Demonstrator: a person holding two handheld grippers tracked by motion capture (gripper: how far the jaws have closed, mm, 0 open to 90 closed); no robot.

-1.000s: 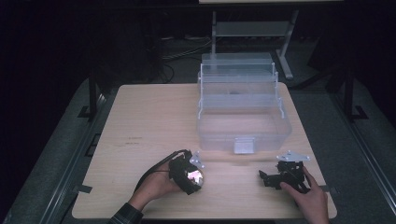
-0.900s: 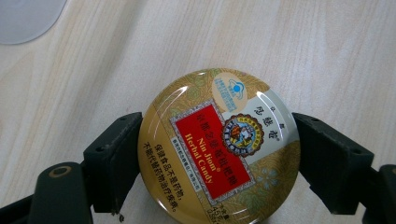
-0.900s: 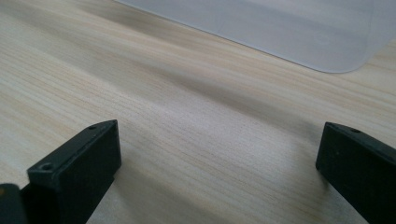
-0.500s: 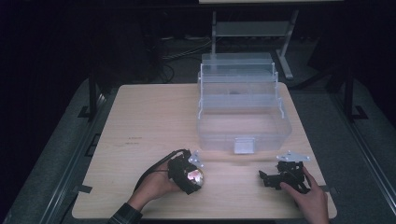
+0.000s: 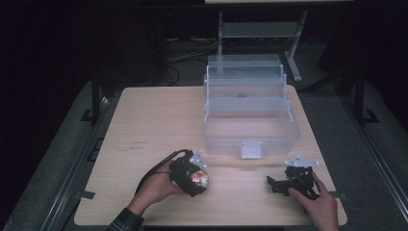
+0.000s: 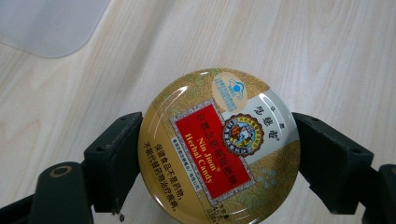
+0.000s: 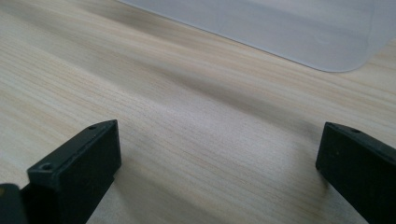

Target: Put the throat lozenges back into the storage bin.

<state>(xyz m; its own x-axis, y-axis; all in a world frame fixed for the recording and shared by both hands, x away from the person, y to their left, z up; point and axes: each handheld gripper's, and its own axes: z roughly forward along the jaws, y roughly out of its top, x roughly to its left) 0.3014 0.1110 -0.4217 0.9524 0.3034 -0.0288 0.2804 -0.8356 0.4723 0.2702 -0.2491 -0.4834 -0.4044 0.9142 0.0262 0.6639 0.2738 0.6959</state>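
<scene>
A round gold candy tin [image 6: 219, 144] with a red label sits between the two black jaws of my left gripper [image 6: 217, 158], which press its sides. In the high view that left gripper [image 5: 188, 175] lies near the table's front, left of centre, with the tin [image 5: 200, 179] at its tip. My right gripper [image 5: 276, 185] rests on the table at the front right, pointing left. In the right gripper view its jaws [image 7: 219, 163] stand wide apart over bare wood with nothing between them.
A clear plastic tiered box [image 5: 248, 108] stands open at the back right of the wooden table [image 5: 154, 120], its front latch [image 5: 251, 149] facing me. A flat translucent plastic corner [image 7: 299, 28] lies beyond the right jaws. A metal stand [image 5: 260, 29] rises behind the table.
</scene>
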